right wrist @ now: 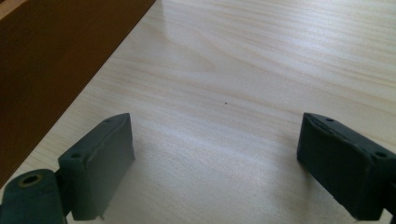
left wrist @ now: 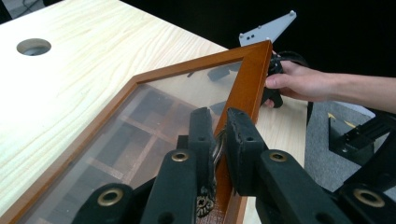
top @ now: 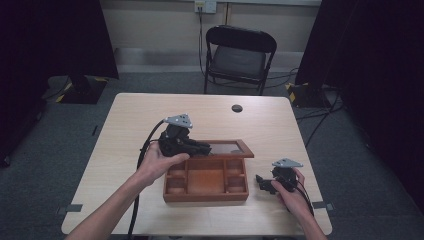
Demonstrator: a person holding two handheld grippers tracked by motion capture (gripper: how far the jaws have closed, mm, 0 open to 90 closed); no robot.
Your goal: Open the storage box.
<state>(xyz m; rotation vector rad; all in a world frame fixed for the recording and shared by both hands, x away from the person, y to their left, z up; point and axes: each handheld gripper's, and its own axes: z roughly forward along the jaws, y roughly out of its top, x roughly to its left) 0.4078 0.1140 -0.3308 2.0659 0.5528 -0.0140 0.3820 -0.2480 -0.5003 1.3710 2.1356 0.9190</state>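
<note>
L gripper (left wrist: 218, 140) jaws pinching front edge of glass lid (left wrist: 247, 88), lid raised above box (top: 206, 181) at table (top: 125, 130) centre. R gripper (right wrist: 215, 163) jaws spread wide, nothing between, low over table just right of box.

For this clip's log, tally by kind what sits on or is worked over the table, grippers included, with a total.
Brown wooden compartment box with glass-paned hinged lid: 1
Black two-jaw grippers: 2, the left gripper clamped on the lid's wooden frame, the right gripper open over bare tabletop
Light wooden table: 1
Total: 4
</note>
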